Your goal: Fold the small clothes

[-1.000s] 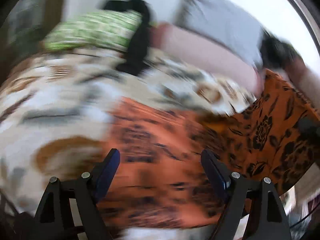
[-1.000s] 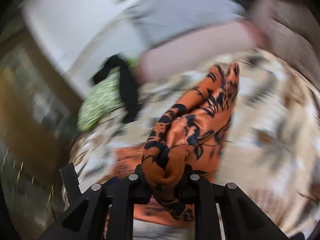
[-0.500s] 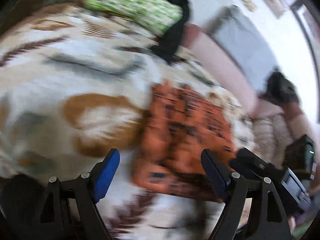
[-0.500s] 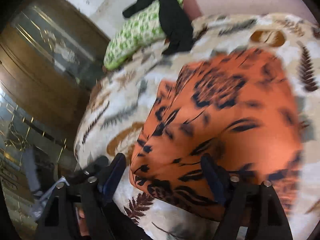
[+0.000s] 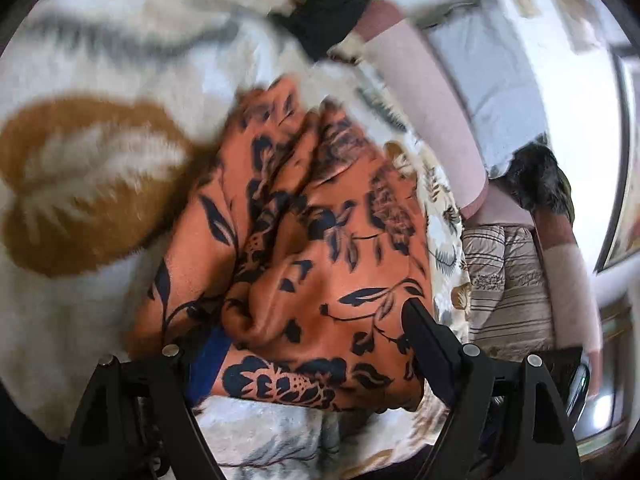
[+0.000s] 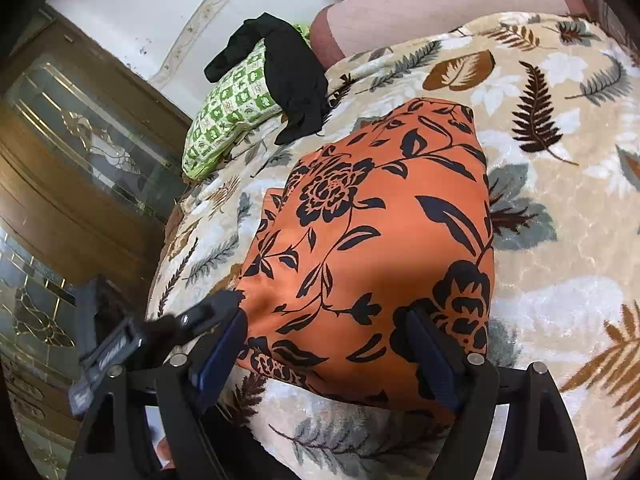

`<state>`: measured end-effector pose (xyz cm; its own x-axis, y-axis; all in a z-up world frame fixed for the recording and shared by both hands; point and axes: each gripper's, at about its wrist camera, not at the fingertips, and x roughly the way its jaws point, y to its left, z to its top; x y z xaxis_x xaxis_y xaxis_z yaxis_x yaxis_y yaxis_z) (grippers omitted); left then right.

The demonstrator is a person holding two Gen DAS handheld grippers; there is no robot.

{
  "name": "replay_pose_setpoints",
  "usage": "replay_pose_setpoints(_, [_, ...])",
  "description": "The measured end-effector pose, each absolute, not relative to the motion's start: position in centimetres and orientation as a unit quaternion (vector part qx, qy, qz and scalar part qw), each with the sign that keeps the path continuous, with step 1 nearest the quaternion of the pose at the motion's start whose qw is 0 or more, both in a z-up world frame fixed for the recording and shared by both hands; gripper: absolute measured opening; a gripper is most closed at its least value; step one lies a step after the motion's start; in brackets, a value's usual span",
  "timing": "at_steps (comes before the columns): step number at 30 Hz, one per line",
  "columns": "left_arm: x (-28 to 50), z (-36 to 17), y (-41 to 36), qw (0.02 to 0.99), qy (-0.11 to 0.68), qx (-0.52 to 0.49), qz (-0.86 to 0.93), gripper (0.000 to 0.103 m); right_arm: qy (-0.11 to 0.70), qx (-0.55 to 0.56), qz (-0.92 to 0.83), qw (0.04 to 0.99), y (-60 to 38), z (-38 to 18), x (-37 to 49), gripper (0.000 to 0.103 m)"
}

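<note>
An orange garment with a black flower print (image 6: 380, 220) lies folded on the leaf-patterned blanket (image 6: 560, 160). My right gripper (image 6: 328, 354) hovers low over its near edge, jaws wide apart, the cloth beneath and between them but not pinched. In the left wrist view the same garment (image 5: 320, 240) shows rumpled folds. My left gripper (image 5: 316, 356) straddles its near edge, open, and a fold of cloth partly covers the blue pad (image 5: 204, 364) of one finger. The left gripper also shows at the lower left of the right wrist view (image 6: 120, 344).
A green patterned pillow (image 6: 228, 108) with a black garment (image 6: 296, 76) draped over it lies at the far end of the bed. A pink bolster (image 6: 420, 12) runs along the back. A wooden cabinet with glass doors (image 6: 80, 160) stands beside the bed. Striped bedding (image 5: 508, 280) lies beyond the blanket's edge.
My right gripper has let go of the orange garment, which now lies folded on the blanket. Both grippers have sunk towards its near edge, and the left one has rolled.
</note>
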<state>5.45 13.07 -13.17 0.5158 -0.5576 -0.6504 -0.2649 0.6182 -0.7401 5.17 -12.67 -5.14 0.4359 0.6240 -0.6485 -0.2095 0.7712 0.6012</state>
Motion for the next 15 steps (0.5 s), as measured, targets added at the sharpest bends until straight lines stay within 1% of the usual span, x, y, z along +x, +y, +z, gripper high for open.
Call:
replay_pose_setpoints(1, [5.5,-13.4,13.3,0.755,0.48,-0.438,-0.091,0.072,0.468,0.225,0.255,0.815,-12.8,-5.1,5.2,0.084])
replay_pose_setpoints(2, [5.4,-13.4,13.3,0.758,0.476,-0.438,-0.091,0.051,0.473,0.223,0.255,0.814,-12.9,-5.0,5.3,0.084])
replay_pose_setpoints(3, [5.4,-13.3,13.2,0.765,0.475,-0.427,-0.09,0.035,0.476,0.216,0.253,0.814,-12.9,-4.5,5.5,0.084])
replay_pose_setpoints(4, [5.4,-13.1,12.9,0.78,0.476,-0.398,-0.084,0.015,0.476,0.209,0.251,0.817,-12.8,-4.1,5.7,0.084])
replay_pose_setpoints(7, [4.8,-12.3,12.1,0.812,0.461,-0.35,-0.077,0.016,0.493,0.179,0.229,0.82,-12.2,-2.1,8.1,0.084])
replay_pose_setpoints(10, [4.1,-10.4,9.9,0.859,0.432,-0.266,-0.074,0.014,0.52,0.121,0.21,0.819,-9.1,0.2,12.2,0.084])
replay_pose_setpoints(12, [3.7,-9.5,8.4,0.881,0.416,-0.216,-0.069,0.014,0.54,0.075,0.209,0.812,-6.0,0.7,14.6,0.084])
replay_pose_setpoints(13, [3.4,-9.3,8.0,0.889,0.409,-0.193,-0.066,0.014,0.559,0.036,0.199,0.804,-3.6,0.5,16.3,0.084])
replay_pose_setpoints(15, [3.1,-9.1,7.4,0.899,0.402,-0.162,-0.06,0.013,0.597,-0.003,0.199,0.777,-0.2,-0.6,18.5,0.084])
